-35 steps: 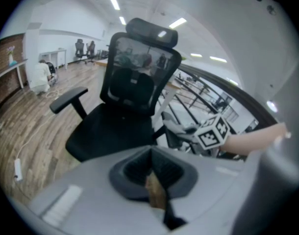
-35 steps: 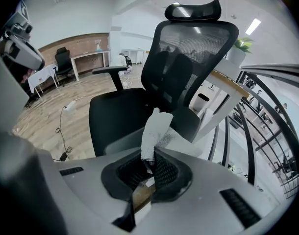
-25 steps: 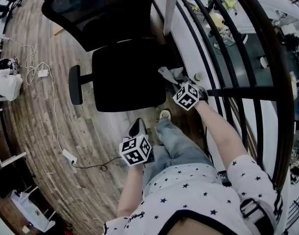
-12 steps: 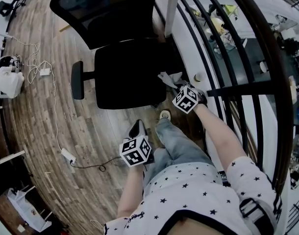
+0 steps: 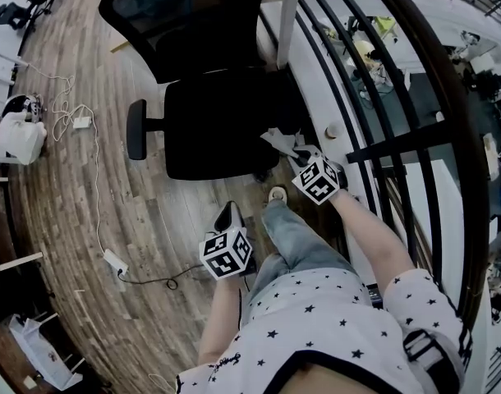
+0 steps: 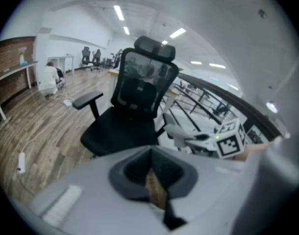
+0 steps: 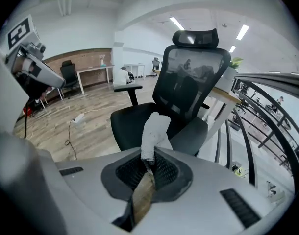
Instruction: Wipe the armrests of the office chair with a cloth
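The black office chair (image 5: 218, 121) stands in front of me, its left armrest (image 5: 135, 130) sticking out to the side and the backrest beyond. My right gripper (image 5: 293, 150) hovers at the seat's right front corner, shut on a crumpled grey cloth (image 5: 279, 138). The chair's right armrest is hidden there. In the right gripper view the cloth (image 7: 154, 131) rises from the closed jaws of that gripper (image 7: 147, 166), with the chair seat (image 7: 135, 121) behind it. My left gripper (image 5: 231, 213) hangs lower, near my knee, shut and holding nothing. Its own view shows the left gripper (image 6: 154, 180) facing the chair (image 6: 125, 131).
A black curved railing (image 5: 382, 138) runs close along the right side. A wooden desk with a white leg (image 5: 283, 23) stands behind the chair. A power strip and cable (image 5: 115, 261) lie on the wood floor at left. My shoe (image 5: 275, 193) is under the seat's edge.
The right gripper with the cloth has drawn back slightly from the chair toward me. The left gripper has stayed put.
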Motion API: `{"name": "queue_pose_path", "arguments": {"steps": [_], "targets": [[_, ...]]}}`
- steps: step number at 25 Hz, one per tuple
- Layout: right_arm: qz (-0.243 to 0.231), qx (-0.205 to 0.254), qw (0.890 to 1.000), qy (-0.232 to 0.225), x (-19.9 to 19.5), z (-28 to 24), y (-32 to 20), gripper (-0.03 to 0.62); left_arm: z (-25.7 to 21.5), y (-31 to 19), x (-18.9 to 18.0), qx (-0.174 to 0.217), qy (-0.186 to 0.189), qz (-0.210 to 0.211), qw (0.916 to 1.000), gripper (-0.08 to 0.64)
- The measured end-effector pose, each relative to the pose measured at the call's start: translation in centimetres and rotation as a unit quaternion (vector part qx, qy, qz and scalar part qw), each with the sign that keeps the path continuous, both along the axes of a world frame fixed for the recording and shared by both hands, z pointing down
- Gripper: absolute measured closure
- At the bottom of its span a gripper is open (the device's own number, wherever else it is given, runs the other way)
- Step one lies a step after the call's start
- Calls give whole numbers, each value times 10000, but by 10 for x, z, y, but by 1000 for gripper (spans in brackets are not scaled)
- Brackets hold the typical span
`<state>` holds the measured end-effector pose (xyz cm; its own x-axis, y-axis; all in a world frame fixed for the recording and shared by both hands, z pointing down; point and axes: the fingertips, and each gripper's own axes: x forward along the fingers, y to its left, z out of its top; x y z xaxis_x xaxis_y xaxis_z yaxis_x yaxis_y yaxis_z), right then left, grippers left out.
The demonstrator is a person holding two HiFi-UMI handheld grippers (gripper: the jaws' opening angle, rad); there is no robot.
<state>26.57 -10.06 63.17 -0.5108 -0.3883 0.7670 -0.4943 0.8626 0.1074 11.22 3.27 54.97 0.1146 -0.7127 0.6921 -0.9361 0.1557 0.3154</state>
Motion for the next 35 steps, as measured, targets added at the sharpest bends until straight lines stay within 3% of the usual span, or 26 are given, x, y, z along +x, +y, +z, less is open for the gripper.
{"name": "queue_pose_path", "arguments": {"steps": [14,35], "targets": [[251,76,9899,-1397,-3,-88,104,565,-23,61,6,380,-46,-314,9988,557],[-443,186,9696,-2400,-33,-169,234,565,-46,150,9,823,-99,-712,9940,557]]}}
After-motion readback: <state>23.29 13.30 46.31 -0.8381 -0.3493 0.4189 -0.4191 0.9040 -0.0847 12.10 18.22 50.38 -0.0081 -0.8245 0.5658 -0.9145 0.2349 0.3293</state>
